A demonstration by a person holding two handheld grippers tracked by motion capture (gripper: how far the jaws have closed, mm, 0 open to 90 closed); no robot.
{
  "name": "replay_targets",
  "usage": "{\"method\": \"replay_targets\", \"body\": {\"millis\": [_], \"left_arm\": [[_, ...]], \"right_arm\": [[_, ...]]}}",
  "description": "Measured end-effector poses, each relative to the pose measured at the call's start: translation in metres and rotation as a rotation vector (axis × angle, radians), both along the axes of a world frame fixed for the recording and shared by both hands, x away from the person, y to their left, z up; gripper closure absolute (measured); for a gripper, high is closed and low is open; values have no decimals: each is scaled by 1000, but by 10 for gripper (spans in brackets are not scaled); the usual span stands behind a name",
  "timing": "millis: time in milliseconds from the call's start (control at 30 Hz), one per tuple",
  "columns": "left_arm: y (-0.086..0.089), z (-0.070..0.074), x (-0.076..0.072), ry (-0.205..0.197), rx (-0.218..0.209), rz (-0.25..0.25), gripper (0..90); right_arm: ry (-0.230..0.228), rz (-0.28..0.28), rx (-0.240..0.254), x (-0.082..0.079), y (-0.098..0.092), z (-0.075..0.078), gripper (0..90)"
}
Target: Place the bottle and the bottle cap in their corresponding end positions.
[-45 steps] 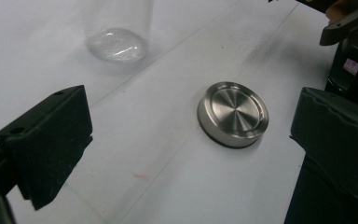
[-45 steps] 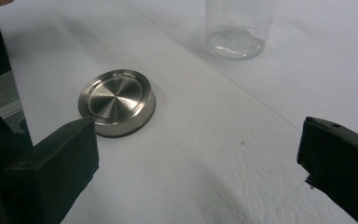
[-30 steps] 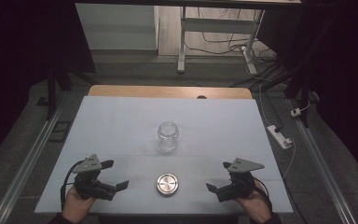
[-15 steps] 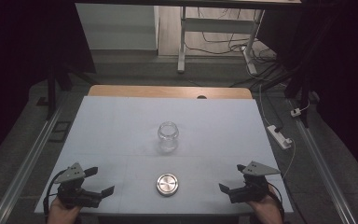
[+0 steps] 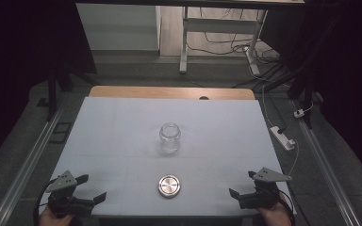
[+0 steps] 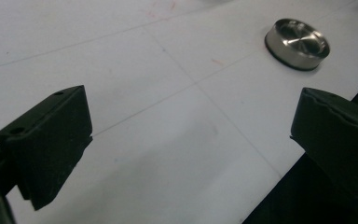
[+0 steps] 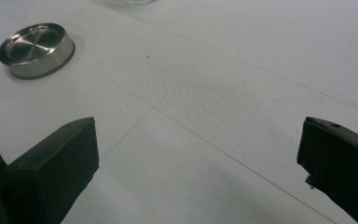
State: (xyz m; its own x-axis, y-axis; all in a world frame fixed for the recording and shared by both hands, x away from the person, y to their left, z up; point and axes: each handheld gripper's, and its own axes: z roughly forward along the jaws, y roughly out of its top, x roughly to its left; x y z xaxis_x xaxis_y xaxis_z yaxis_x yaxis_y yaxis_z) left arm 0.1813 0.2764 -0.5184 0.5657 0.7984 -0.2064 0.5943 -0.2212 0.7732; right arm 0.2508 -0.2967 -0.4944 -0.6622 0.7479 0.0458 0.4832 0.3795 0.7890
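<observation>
Jaws of both grippers spread wide, now nearer the table's front edge (lid (image 5: 170, 185) untouched).

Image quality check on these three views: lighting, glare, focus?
High view: dim, dark surroundings, white table sheet evenly lit, clear glass jar low-contrast. Left gripper view: black jaws soft, round silver metal lid fairly sharp with mild glare. Right gripper view: lid sharp, near jaws blurred.

Lid (image 5: 170, 185): silver metal, dark rim at base.
Jar (image 5: 169, 138): clear glass.
Table (image 5: 122, 141): white, faint grid lines; tan wood far edge.
Left gripper (image 5: 88, 189): black jaws, grey plate.
Right gripper (image 5: 239, 185): same.
</observation>
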Motion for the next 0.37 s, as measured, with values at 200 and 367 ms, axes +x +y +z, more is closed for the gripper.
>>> {"method": "replay_targets", "body": {"millis": [200, 367], "left_arm": [[1, -1, -6, 3, 40, 18, 3], [0, -1, -5, 11, 47, 19, 5]], "right_arm": [[0, -18, 6, -5, -5, 1, 0], [0, -23, 2, -5, -5, 1, 0]]}}
